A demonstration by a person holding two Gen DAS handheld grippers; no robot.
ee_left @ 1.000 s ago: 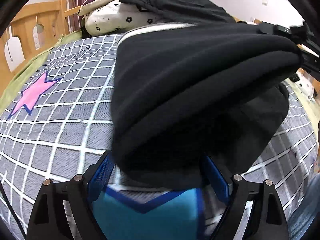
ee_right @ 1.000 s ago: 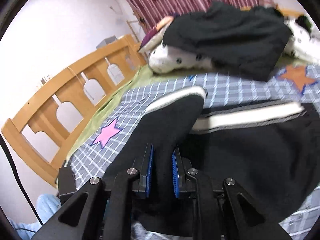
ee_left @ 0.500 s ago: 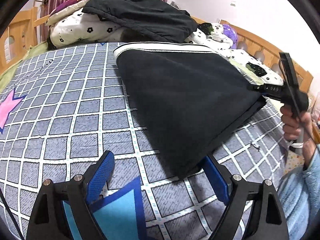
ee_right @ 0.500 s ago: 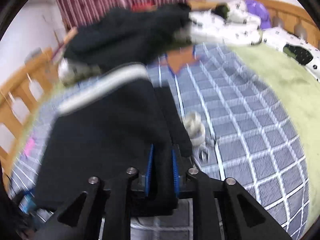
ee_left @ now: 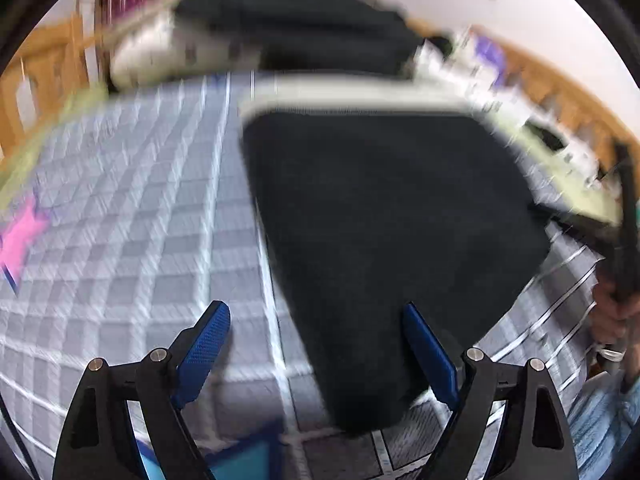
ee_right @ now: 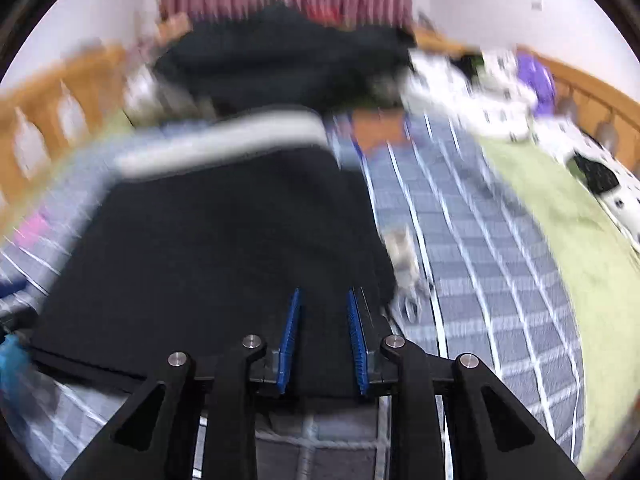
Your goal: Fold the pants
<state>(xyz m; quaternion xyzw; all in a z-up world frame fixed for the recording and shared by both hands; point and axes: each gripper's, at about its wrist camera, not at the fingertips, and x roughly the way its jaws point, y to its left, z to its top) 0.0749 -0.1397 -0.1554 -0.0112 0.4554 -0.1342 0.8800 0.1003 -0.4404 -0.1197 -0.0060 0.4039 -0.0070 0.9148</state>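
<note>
1. The pants (ee_left: 384,216) lie folded as a flat black slab on the checked bedspread (ee_left: 132,216). In the left wrist view they sit right of centre.
2. Their white waistband (ee_left: 360,98) runs across the far edge, toward the pillows (ee_left: 160,52) and a dark heap of clothes (ee_left: 296,28) at the head of the bed.
3. The long axis runs from that far band down toward the cameras. In the left view the slab narrows to a rounded near corner that tilts slightly leftward.
4. The left gripper (ee_left: 316,344) has its blue pads spread wide. The right pad overlaps the near corner of the pants; the left pad is over bare bedspread. Nothing is pinched.
5. The right gripper (ee_right: 323,332) sits at the near right edge of the pants (ee_right: 224,248), black cloth lying between its pads.
6. Its jaws have just been opening. A gap shows on both sides of the cloth, so the pads do not seem to press; blur leaves this unsure.
7. In the right view the waistband (ee_right: 224,144) also lies at the far side, so the axis points away from that gripper.
8. A small pale object (ee_right: 404,252), too blurred to name, lies just right of the pants.
9. A hand (ee_left: 612,312) grips the right tool's handle at the left view's right edge.
10. A wooden rail (ee_right: 48,120) borders the bed.
</note>
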